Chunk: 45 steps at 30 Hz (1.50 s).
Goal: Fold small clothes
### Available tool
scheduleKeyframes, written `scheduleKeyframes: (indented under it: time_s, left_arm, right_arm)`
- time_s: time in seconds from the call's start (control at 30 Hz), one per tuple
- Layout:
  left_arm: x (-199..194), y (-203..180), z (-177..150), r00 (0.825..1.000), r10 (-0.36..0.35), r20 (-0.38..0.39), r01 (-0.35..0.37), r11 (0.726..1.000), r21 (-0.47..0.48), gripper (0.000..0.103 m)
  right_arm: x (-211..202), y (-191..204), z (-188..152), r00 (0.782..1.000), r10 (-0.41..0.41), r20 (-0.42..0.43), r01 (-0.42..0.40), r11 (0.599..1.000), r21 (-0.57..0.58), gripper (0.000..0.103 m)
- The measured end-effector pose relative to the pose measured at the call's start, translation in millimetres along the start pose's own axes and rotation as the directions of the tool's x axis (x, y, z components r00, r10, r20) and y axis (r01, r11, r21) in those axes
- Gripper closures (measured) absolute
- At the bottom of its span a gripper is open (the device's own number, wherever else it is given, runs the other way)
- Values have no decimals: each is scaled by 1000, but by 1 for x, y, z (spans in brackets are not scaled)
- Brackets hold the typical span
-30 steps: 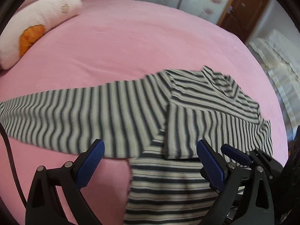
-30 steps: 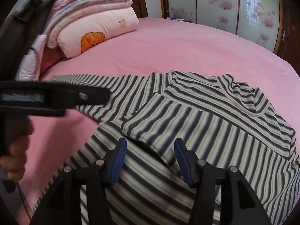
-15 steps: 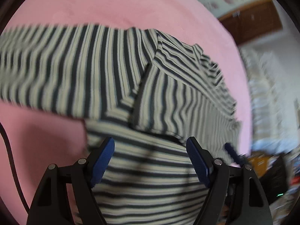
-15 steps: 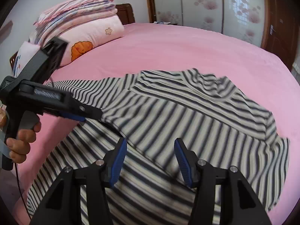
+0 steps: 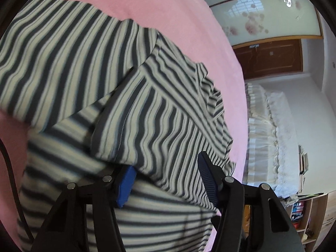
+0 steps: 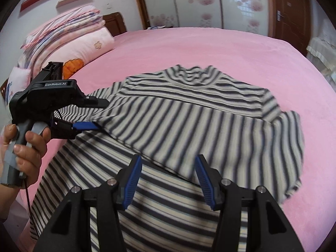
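Observation:
A grey-and-cream striped long-sleeved shirt (image 6: 210, 96) (image 5: 63, 52) lies on the pink bed (image 6: 210, 48), one sleeve folded across its chest (image 6: 189, 130) (image 5: 157, 115). My left gripper (image 6: 98, 115) (image 5: 166, 168) straddles that folded sleeve's edge, one blue pad (image 5: 126, 180) beneath the cloth and the other finger above. Its jaws are closing, with a gap still showing at the cloth. A hand (image 6: 27, 147) holds its grip. My right gripper (image 6: 168, 163) hovers open above the shirt's lower body, with nothing gripped.
Folded pink quilts and a pillow (image 6: 69, 40) are stacked at the bed's far left by the headboard. Flowered wardrobe doors (image 6: 199, 0) and a brown door (image 6: 289, 10) stand beyond. Past the bed's edge are a lace-covered piece (image 5: 273, 136) and shelves (image 5: 304, 210).
My left gripper dropped and rolled, its jaws narrowing around the folded sleeve's edge. My right gripper slid rightward over the shirt, its opening unchanged.

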<state>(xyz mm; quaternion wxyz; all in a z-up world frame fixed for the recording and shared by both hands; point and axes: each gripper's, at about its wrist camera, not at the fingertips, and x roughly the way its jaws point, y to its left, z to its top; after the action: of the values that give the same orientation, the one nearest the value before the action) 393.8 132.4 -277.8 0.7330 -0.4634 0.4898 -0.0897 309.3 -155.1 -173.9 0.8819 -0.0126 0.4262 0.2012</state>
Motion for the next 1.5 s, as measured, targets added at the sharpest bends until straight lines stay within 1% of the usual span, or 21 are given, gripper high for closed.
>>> scheduleKeyframes:
  time_s: [0.13, 0.2, 0.23, 0.3, 0.33, 0.37, 0.47, 0.57, 0.63, 0.67, 0.73, 0.8, 0.9, 1.07, 1.17, 1.23, 1.3, 1.37, 1.4, 1.47, 1.5]
  left_arm:
    - [12, -3, 9, 1000, -7, 25, 8, 1000, -2, 49]
    - [15, -4, 14, 999, 16, 35, -16, 1000, 10, 62]
    - [14, -3, 17, 999, 36, 37, -36, 999, 20, 66]
    - [12, -5, 22, 995, 88, 56, -91, 994, 56, 88]
    - [11, -9, 24, 992, 107, 67, -112, 991, 80, 93]
    - [9, -13, 26, 990, 118, 82, -127, 986, 107, 95]
    - [1, -29, 28, 976, 154, 151, -183, 964, 195, 98]
    - [-15, -39, 28, 958, 148, 244, -206, 950, 235, 100]
    - [-29, -40, 28, 937, 134, 322, -216, 948, 233, 100]
    - [-37, -40, 27, 919, 135, 369, -231, 946, 228, 100]
    - [-47, -36, 26, 898, 145, 416, -252, 944, 214, 100]
    - [-49, -28, 29, 891, 156, 427, -265, 942, 207, 100]
    - [-43, -21, 33, 878, 205, 433, -320, 923, 212, 100]
    - [-35, -23, 39, 872, 213, 441, -342, 909, 237, 100]
    - [-31, -25, 39, 875, 204, 439, -338, 907, 251, 100]
    - [-28, -28, 37, 873, 204, 444, -344, 902, 261, 100]
    - [-26, -31, 37, 872, 203, 446, -349, 896, 274, 100]
    - [-22, -34, 37, 872, 198, 448, -350, 891, 287, 100]
    - [-22, -35, 37, 870, 201, 450, -356, 888, 292, 100]
    - [-23, -36, 36, 865, 203, 459, -364, 883, 296, 100]
    - [-25, -35, 35, 861, 205, 467, -369, 881, 295, 100]
  right_arm:
    - [-19, -27, -6, 998, -52, 21, 52, 998, 33, 50]
    - [-29, -46, -7, 996, -90, 28, 89, 995, 52, 50]
    - [-33, -58, -7, 993, -115, 30, 113, 991, 67, 50]
    - [-38, -79, -5, 987, -159, 27, 156, 983, 94, 50]
    - [-40, -91, -3, 983, -184, 24, 181, 977, 110, 50]
    - [-41, -103, 1, 978, -209, 21, 205, 971, 125, 50]
    - [-41, -134, 15, 967, -256, 13, 251, 955, 160, 50]
    - [-38, -158, 29, 958, -286, 12, 279, 942, 186, 50]
    - [-33, -165, 35, 955, -297, 6, 290, 937, 196, 50]
    - [-30, -168, 37, 953, -304, 0, 298, 933, 200, 50]
    - [-22, -173, 40, 952, -306, -17, 302, 930, 209, 50]
    - [-13, -175, 43, 955, -294, -42, 296, 931, 212, 50]
    - [3, -175, 44, 953, -293, -80, 303, 934, 190, 50]
    - [23, -188, 47, 961, -247, -123, 270, 934, 233, 50]
    - [37, -202, 53, 968, -206, -146, 241, 926, 292, 51]
    - [47, -211, 57, 969, -189, -157, 231, 918, 322, 58]
    - [55, -216, 59, 972, -163, -167, 212, 914, 345, 80]
    - [63, -219, 60, 975, -123, -184, 183, 916, 357, 88]
    - [66, -219, 61, 974, -124, -187, 184, 918, 351, 97]
    - [64, -213, 64, 970, -173, -169, 218, 926, 309, 99]
    - [58, -207, 67, 965, -225, -138, 255, 928, 272, 99]
